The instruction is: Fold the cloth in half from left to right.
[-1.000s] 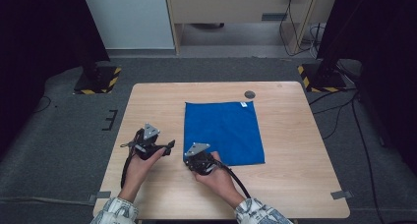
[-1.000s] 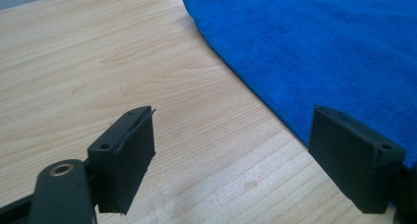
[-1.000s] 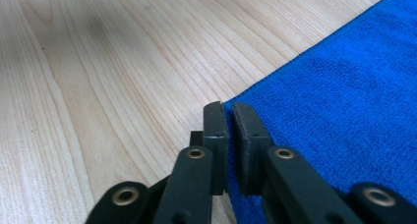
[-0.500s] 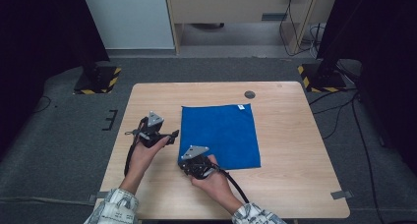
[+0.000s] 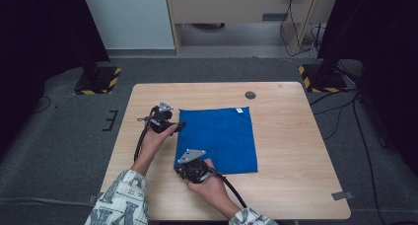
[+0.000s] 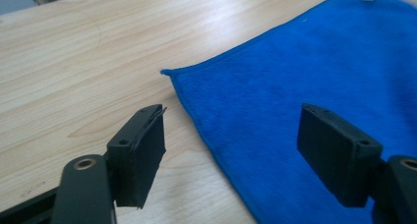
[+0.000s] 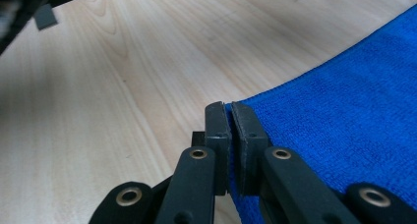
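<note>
High view shows the left gripper (image 5: 181, 126) at the far left corner of the blue cloth (image 5: 222, 136). A second ago it was over bare desk (image 5: 296, 136), off to the left of the cloth, so the hand has come across to that corner. Its fingers have just been closing a little, but they are open, with a wide gap. In the left gripper view one finger (image 6: 140, 153) sits over the wood and the other finger (image 6: 337, 153) sits over the cloth (image 6: 295, 86). The left edge of the cloth runs between them, and the corner tip lies a bit ahead. Nothing is pinched there yet. I think this hand is getting ready to grab that corner.

Next to the right comes the right gripper (image 5: 180, 170), at the near left corner of the cloth. Its fingers (image 7: 216, 135) are squeezed tight together. In the right gripper view the blue edge (image 7: 344, 111) goes right into the thin line between them, so they have hold of that corner. The cloth has also slid a little to the left on the desk since a second ago.

With one corner held and the other nearly reached, it looks like the two hands will soon lift or fold the left side.

The cloth is bright blue, soft and fuzzy, with a stitched edge. It lies flat and nearly square in the middle of the desk. A small white tag (image 5: 239, 109) sits at its far right corner.
</note>
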Tool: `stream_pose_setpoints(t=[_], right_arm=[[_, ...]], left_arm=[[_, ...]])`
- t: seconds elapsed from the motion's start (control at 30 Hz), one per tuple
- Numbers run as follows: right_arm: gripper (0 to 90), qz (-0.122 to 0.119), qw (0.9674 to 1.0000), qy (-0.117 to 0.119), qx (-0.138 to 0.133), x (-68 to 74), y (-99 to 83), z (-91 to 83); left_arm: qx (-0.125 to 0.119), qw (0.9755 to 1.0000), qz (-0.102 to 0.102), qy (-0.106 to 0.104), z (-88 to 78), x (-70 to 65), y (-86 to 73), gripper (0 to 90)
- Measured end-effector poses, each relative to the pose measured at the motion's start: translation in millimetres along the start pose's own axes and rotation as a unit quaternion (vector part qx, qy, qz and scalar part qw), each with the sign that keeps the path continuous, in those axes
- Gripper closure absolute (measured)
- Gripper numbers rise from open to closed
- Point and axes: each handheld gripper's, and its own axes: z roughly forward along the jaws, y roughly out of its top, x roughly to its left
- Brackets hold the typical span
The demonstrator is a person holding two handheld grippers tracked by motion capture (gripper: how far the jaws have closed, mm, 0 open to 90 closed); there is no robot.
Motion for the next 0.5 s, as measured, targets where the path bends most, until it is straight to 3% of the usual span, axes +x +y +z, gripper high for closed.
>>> stream_pose_setpoints(t=[0.1, 0.17, 0.23, 0.3, 0.5], right_arm=[[86.8, -0.003, 1.0000, 0.002, 0.002, 4.2, -0.8, -0.1], [86.9, -0.001, 1.0000, 0.001, 0.000, 5.4, -1.3, 0.5], [86.8, 0.002, 1.0000, -0.002, -0.001, 6.5, -1.8, 2.0], [86.8, 0.001, 1.0000, -0.003, 0.000, 7.2, -2.2, 4.2], [86.8, 0.001, 1.0000, -0.001, -0.002, 11.5, -1.4, 7.4]], left_arm=[[0.002, 1.0000, 0.002, -0.004, 6.7, 5.8, -0.4, 27.0], [0.009, 0.9999, 0.004, 0.006, 9.8, 10.6, 0.4, 27.9], [0.001, 0.9999, -0.006, 0.009, 12.3, 14.9, -0.3, 32.3], [0.006, 0.9998, -0.013, 0.014, 17.5, 20.3, 1.5, 31.5], [-0.007, 0.9996, -0.005, 0.028, 23.7, 26.1, 3.9, 29.8]])
